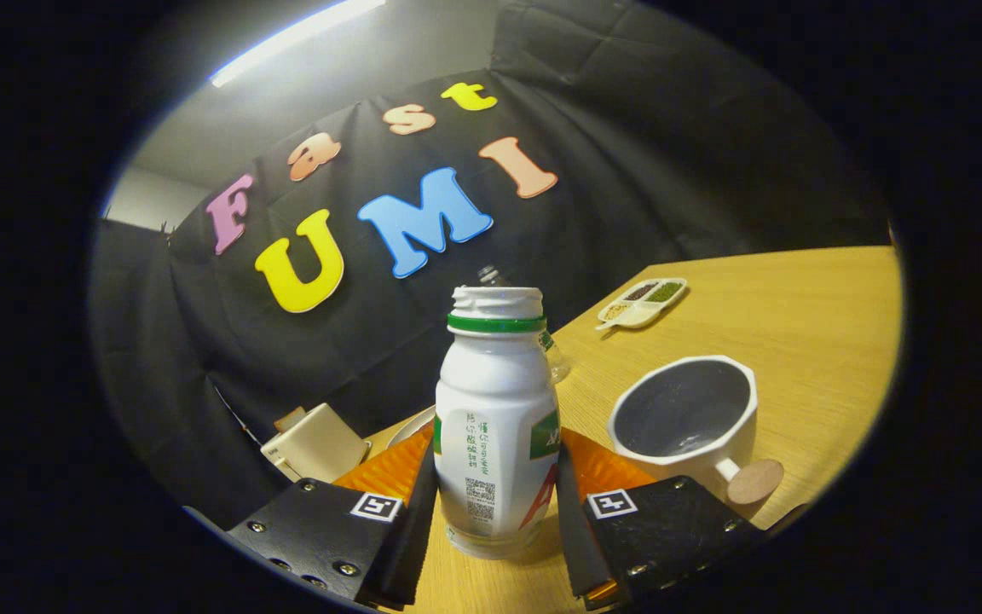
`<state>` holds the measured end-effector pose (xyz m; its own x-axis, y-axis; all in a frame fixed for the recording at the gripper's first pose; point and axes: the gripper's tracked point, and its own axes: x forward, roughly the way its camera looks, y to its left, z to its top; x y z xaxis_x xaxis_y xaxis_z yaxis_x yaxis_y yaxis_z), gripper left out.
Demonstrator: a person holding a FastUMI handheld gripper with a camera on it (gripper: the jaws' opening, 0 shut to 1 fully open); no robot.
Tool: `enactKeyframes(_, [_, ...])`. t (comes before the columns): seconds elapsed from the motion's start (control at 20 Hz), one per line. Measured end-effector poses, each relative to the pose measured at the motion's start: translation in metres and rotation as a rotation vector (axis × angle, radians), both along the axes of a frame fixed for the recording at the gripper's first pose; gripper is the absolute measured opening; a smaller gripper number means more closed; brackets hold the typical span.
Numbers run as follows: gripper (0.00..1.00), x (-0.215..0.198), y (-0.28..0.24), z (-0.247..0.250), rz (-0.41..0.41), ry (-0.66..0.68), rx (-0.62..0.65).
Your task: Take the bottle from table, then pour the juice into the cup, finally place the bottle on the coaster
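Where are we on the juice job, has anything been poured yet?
Early. The white plastic bottle with the green neck band sits between the gripper jaws, which flank it closely; whether they press on it is unclear. It seems to rest on the wooden table, upright. The white angular cup looks empty, so pouring and placing on the round cork coaster remain.

Wooden table point(798, 298) bears bottle point(495, 426), cup point(685, 418), tray point(643, 303).

I see the bottle point(496, 426): white plastic, green neck ring, cap off, printed label, upright relative to the fingers, base at the table point(798, 341). It sits between both fingers, touching each. The cup point(684, 418), white, dark inside, handle toward me, stands just beside the bottle, apparently empty.
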<state>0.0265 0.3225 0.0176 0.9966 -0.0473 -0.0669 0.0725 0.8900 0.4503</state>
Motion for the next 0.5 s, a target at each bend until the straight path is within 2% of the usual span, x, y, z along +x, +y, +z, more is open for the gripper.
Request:
enactKeyframes(0.25, [0.64, 0.029, 0.025, 0.015, -0.017, 0.014, -0.263])
enactKeyframes(0.5, [0.64, 0.053, 0.036, 0.023, -0.042, 0.035, -0.44])
